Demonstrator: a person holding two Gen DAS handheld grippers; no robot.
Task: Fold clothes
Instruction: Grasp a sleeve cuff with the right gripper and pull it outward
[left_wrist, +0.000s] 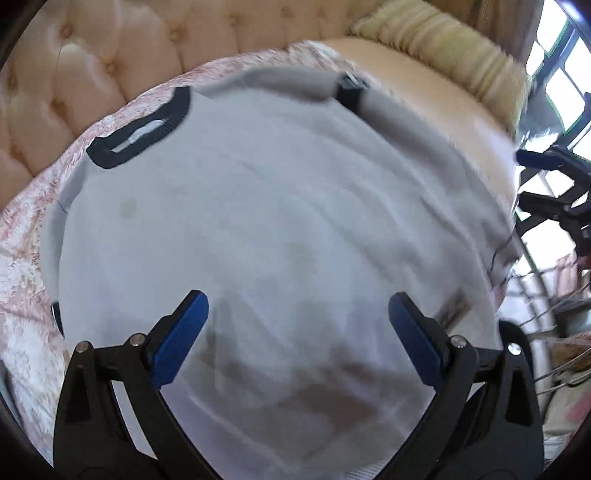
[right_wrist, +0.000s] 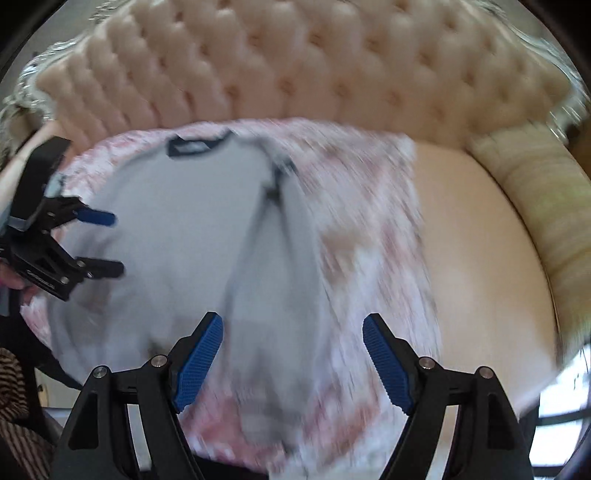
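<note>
A light grey T-shirt (left_wrist: 258, 206) with a black collar (left_wrist: 147, 125) lies flat on a pink-patterned cloth (left_wrist: 22, 258). Its right sleeve, with a black cuff (left_wrist: 349, 88), is folded in over the body. My left gripper (left_wrist: 297, 314) is open and empty, hovering above the shirt's lower part. My right gripper (right_wrist: 291, 347) is open and empty above the shirt's (right_wrist: 177, 229) right side and the folded sleeve (right_wrist: 280, 240). The left gripper also shows in the right wrist view (right_wrist: 110, 240), open over the shirt's left edge. The right gripper shows in the left wrist view (left_wrist: 521, 177) beyond the shirt's right edge.
A cream tufted headboard (right_wrist: 332, 74) curves behind the cloth. A bare cream cushion surface (right_wrist: 480, 240) lies right of the cloth, with a yellowish ribbed bolster (right_wrist: 546, 206) along its rim. Windows (left_wrist: 561, 81) and wire items stand at the right in the left wrist view.
</note>
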